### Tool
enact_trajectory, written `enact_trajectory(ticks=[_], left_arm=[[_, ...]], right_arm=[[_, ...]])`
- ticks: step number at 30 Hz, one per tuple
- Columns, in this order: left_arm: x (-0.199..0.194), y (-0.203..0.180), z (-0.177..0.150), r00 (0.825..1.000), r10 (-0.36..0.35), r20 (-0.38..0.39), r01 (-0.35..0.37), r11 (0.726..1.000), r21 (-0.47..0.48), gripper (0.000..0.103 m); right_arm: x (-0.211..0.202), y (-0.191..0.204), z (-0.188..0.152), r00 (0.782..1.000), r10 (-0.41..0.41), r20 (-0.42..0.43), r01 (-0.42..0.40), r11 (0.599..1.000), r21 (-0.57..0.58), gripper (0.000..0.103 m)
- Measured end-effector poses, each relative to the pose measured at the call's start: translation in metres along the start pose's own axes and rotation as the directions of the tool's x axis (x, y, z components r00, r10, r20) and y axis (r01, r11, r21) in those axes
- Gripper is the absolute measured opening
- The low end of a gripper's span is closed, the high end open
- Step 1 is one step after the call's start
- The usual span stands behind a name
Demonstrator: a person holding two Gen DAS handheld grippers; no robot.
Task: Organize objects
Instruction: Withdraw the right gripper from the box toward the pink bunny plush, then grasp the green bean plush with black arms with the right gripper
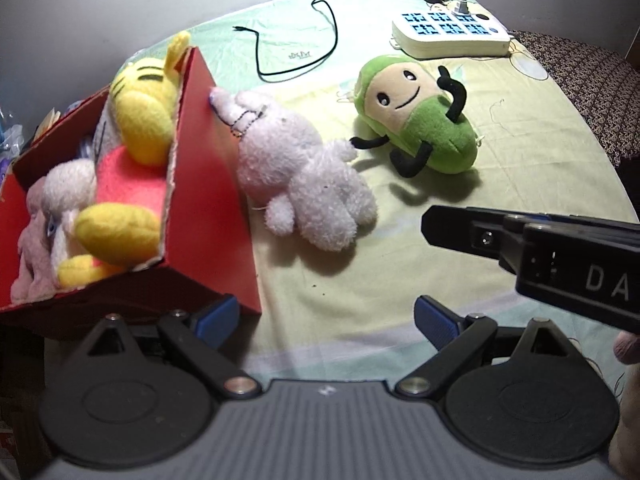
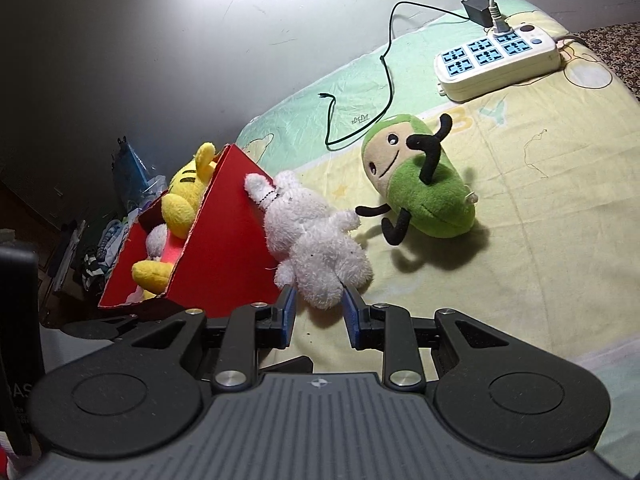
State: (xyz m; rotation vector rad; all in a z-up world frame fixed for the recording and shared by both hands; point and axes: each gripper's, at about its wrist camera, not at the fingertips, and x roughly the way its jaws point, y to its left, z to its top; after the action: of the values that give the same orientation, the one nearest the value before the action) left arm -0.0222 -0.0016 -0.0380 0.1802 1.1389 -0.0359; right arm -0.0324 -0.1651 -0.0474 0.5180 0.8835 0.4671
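Right jaws apart, flanking white plush (image 2: 316, 240) beside red box (image 2: 224, 236)

A bed covered by a pale yellow-green sheet (image 2: 540, 200) printed with faint cartoon shapes and letters fills most of both views. Behind it stands a plain grey wall (image 2: 160, 40), lit by a bright glare at its top — elsewhere the room is dim. A dark patterned blanket (image 1: 580, 80) lies at the bed's far right edge, and clutter (image 2: 120, 208) crowds the shadowed floor at left.
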Motion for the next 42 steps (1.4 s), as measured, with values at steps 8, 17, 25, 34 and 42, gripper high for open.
enact_trajectory(ticks=[8,17,25,34,42], left_arm=[[0.013,-0.021,0.015,0.999,-0.028,-0.019,0.029,0.999,0.030,0.095],[0.030,-0.034,0.041,0.997,-0.082,-0.003,0.082,0.996,0.041,0.095],[0.048,-0.024,0.070,0.975,-0.218,0.034,0.219,0.976,-0.019,0.095],[0.067,-0.024,0.092,0.945,-0.320,0.074,0.325,0.943,-0.068,0.095],[0.091,-0.021,0.106,0.938,-0.339,0.078,0.346,0.932,-0.105,0.095]], right_arm=[[-0.004,-0.025,0.006,1.000,-0.029,0.002,0.029,0.999,0.042,0.028],[-0.005,-0.058,0.021,0.998,-0.060,0.011,0.059,0.994,0.094,0.035],[0.000,-0.078,0.051,0.996,-0.071,0.045,0.066,0.992,0.110,0.036],[0.030,-0.088,0.082,0.999,-0.019,0.027,0.016,0.994,0.108,0.039],[0.059,-0.099,0.095,1.000,0.016,-0.007,-0.015,0.991,0.130,0.053]])
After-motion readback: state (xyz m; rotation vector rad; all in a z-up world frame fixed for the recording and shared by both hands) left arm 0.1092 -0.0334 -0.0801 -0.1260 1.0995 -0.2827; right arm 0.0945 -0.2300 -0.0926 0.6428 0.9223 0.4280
